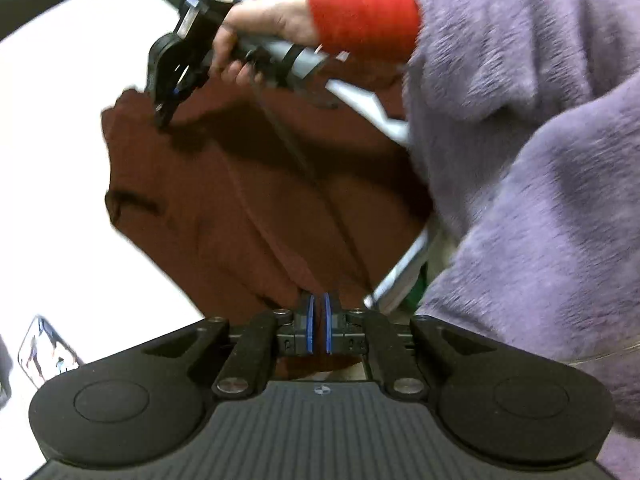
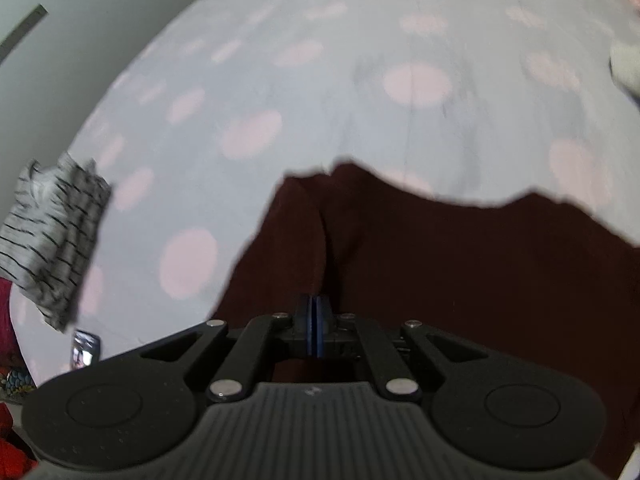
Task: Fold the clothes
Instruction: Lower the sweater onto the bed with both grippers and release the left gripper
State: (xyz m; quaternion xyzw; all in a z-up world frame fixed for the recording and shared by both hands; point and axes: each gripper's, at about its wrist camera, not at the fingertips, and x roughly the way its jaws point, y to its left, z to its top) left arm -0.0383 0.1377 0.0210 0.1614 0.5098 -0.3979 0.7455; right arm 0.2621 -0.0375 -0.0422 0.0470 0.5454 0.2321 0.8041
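Maroon garment (image 1: 248,200) lies spread on the polka-dot bed sheet (image 2: 320,80). Left tongs (image 1: 319,322) nearly closed, thin fabric btwn pads at near edge. Right tongs (image 2: 315,330) pressed together on far edge. Looks soft, light, limp, so will sag; best held at hems/corners w/ both sides.

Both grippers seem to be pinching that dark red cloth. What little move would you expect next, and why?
Probably lift both corners together and carry them across the garment to make a fold. The left gripper is closed on the near edge of the maroon garment, the right gripper pinches its far corner, and the cloth lies fairly flat on the spotted sheet.
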